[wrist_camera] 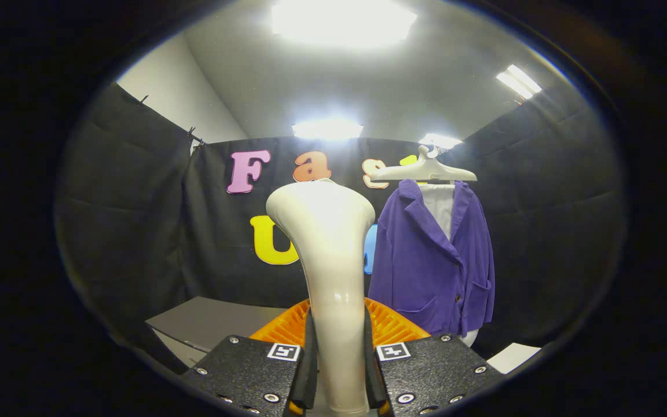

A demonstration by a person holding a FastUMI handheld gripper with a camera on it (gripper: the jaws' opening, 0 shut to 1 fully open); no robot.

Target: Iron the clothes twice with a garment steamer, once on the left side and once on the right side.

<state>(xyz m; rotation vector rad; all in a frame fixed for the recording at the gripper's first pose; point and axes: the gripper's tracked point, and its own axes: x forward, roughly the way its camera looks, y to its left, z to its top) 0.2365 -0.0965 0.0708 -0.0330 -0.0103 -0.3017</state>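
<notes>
both jaws clamped on one steamer (333,278), one purple jacket (435,260) beyond on one hanger (423,171)

The steamer (333,272) stands upright between the fingers of the tool (338,370), both pressing its handle. Beyond and to its right hangs the jacket (435,260) — on a hanger (423,171), before the wall. A desk (212,318) lies low to the left.
</notes>
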